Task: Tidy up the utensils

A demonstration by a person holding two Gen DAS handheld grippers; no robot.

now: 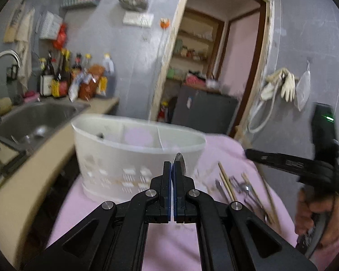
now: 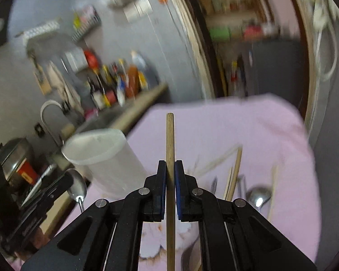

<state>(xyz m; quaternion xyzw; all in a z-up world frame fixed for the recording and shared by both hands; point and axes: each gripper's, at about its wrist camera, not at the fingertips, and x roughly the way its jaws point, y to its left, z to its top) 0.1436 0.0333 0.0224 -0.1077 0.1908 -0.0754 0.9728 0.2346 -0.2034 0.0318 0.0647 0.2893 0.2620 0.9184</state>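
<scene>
Gripping a spoon (image 1: 180, 161), your left gripper (image 1: 172, 169) has its blue pads clenched together, with the bowl of the spoon sticking up edge-on just right of the seam. Your right gripper (image 2: 170, 169) is clamped on a wooden chopstick (image 2: 170, 140), which runs straight between the pads and reaches out ahead of them over the pink cloth (image 2: 226, 124).

In the left wrist view, your right hand (image 1: 314, 214) holds the other gripper at the right edge, with a pink sleeve below it. Just beyond the left gripper's tips stands the white utensil caddy (image 1: 115, 164), with slotted holes low on its wall and a thin divider splitting it into compartments; I cannot tell what lies inside. It sits on the pink cloth. To its right, near the gripper, loose chopsticks (image 1: 226, 185) and metal utensils (image 1: 244, 187) lie scattered on the cloth, too blurred to sort apart.

In the right wrist view, a second spoon (image 2: 258, 195) and more chopsticks (image 2: 236, 169) lie on the cloth to the right of the held chopstick, while the caddy stands to the left.

Farther off, the beige counter (image 1: 22, 180) carries a steel sink (image 1: 34, 117) with a curved tap (image 1: 4, 58), and sauce bottles (image 1: 74, 79) line the grey wall behind it. An open doorway (image 1: 214, 56) shows shelves beyond.
</scene>
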